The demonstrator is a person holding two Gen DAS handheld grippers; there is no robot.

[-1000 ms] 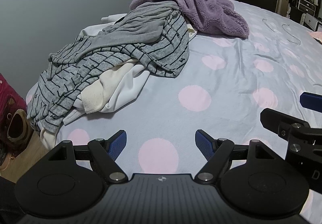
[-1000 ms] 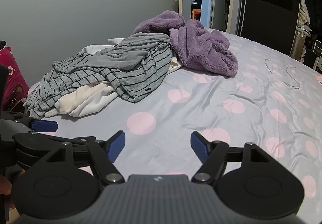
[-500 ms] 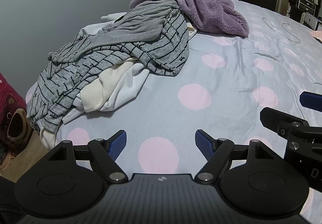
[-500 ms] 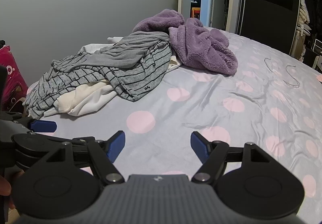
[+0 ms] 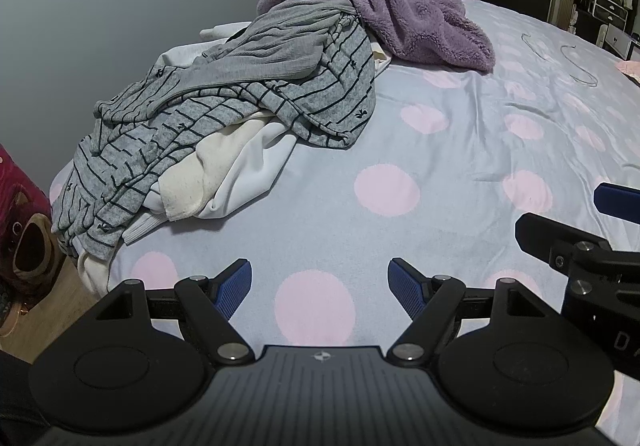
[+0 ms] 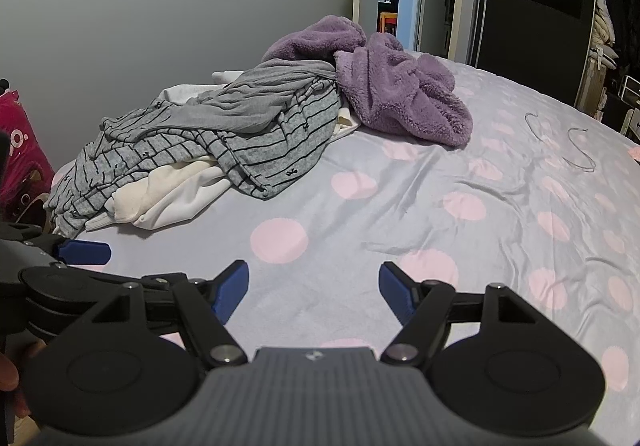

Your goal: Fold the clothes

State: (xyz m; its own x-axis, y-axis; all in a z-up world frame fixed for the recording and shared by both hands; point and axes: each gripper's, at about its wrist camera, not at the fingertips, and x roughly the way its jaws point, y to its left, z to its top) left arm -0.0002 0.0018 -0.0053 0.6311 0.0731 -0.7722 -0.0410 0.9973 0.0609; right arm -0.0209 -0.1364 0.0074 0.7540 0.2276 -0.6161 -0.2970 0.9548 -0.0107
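Note:
A pile of clothes lies at the far left of the bed: a grey striped garment (image 5: 224, 113) (image 6: 256, 141) on top, a plain grey ribbed top (image 5: 276, 45), white and cream pieces (image 5: 224, 173) (image 6: 168, 193) under it, and a purple fleece (image 5: 416, 21) (image 6: 396, 93) behind. My left gripper (image 5: 319, 288) is open and empty, low over the sheet, short of the pile. My right gripper (image 6: 314, 290) is open and empty beside it; its side shows at the right edge of the left wrist view (image 5: 576, 246).
The bed sheet (image 5: 440, 165) (image 6: 440, 246) is pale blue with pink dots. Two wire hangers (image 6: 576, 149) lie far right. A pink bag (image 6: 20, 149) stands on the floor at the bed's left edge. A grey wall, a doorway and a dark wardrobe are behind.
Both views have shifted slightly; the clothes pile sits a little lower and nearer in the frames. Both grippers stay open and empty.

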